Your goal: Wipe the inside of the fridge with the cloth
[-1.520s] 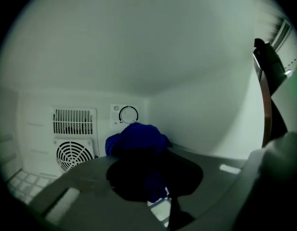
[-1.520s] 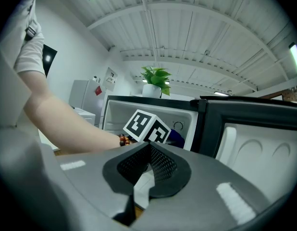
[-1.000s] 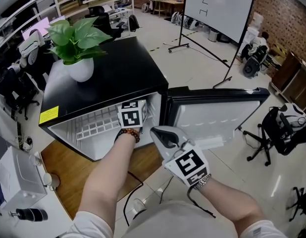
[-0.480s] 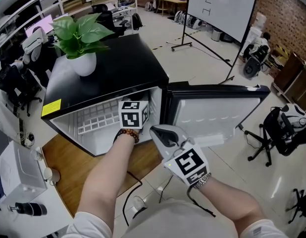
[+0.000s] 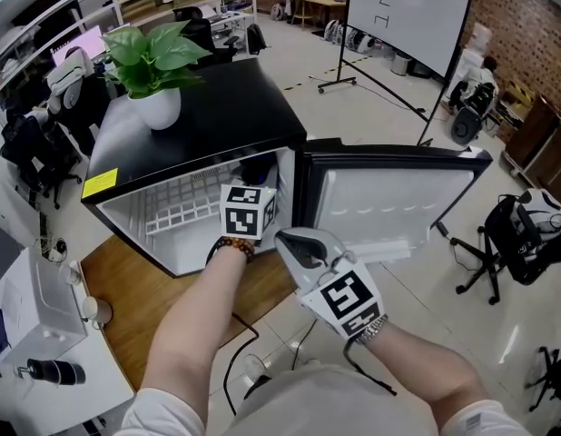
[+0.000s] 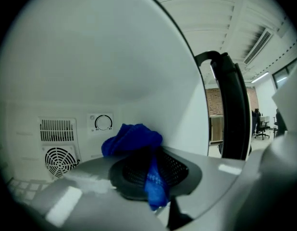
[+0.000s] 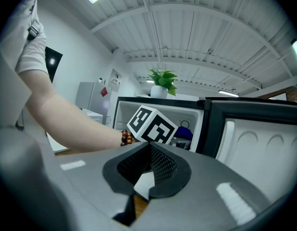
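Note:
A small black fridge [image 5: 208,116] stands with its door [image 5: 389,207] swung open to the right. My left gripper [image 6: 148,170] reaches into the white interior [image 6: 115,57] beside the right wall. Its jaws are closing, with a bunched blue cloth [image 6: 131,138] pinched between them. In the head view only its marker cube [image 5: 247,212] shows at the fridge mouth. In the right gripper view the blue cloth [image 7: 183,131] peeks out past that cube. My right gripper [image 5: 297,248] hovers outside, in front of the opening, shut and empty.
A wire shelf [image 5: 185,212] spans the fridge's left half. On the back wall are a thermostat dial [image 6: 103,122] and a fan vent [image 6: 59,160]. A potted plant [image 5: 153,62] sits on top. A whiteboard [image 5: 403,16] and an office chair [image 5: 498,243] stand to the right.
The head view has swung a little, so the fridge sits slightly higher and to the right. My left gripper stays at the fridge mouth. The right gripper has not moved.

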`<state>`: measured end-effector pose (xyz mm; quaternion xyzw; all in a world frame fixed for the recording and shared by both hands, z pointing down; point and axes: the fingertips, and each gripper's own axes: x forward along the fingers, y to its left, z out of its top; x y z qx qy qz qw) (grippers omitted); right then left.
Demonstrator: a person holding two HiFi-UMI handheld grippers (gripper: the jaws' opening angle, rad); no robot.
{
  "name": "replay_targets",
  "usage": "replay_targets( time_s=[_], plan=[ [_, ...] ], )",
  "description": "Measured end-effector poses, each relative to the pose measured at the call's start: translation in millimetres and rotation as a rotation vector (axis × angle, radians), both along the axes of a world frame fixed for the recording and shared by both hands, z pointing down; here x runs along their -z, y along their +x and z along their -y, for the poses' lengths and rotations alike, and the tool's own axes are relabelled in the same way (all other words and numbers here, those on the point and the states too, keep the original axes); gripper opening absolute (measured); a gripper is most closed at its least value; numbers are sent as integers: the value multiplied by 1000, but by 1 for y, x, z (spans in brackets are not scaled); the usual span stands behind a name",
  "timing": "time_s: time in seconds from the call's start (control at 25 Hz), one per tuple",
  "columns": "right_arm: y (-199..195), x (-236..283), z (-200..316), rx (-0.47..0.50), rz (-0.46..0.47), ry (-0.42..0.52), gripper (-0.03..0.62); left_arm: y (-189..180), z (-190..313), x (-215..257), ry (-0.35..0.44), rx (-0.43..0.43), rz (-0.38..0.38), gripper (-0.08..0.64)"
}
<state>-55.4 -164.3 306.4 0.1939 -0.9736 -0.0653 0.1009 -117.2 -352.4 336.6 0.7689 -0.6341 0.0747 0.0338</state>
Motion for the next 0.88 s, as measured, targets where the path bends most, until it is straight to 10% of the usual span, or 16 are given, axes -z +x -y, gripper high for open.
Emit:
replay_targets(
  time_s=[0.88],
  plan=[
    [26, 2, -39, 46, 8, 14, 3, 38, -52, 7, 28, -48, 12, 43]
  ],
)
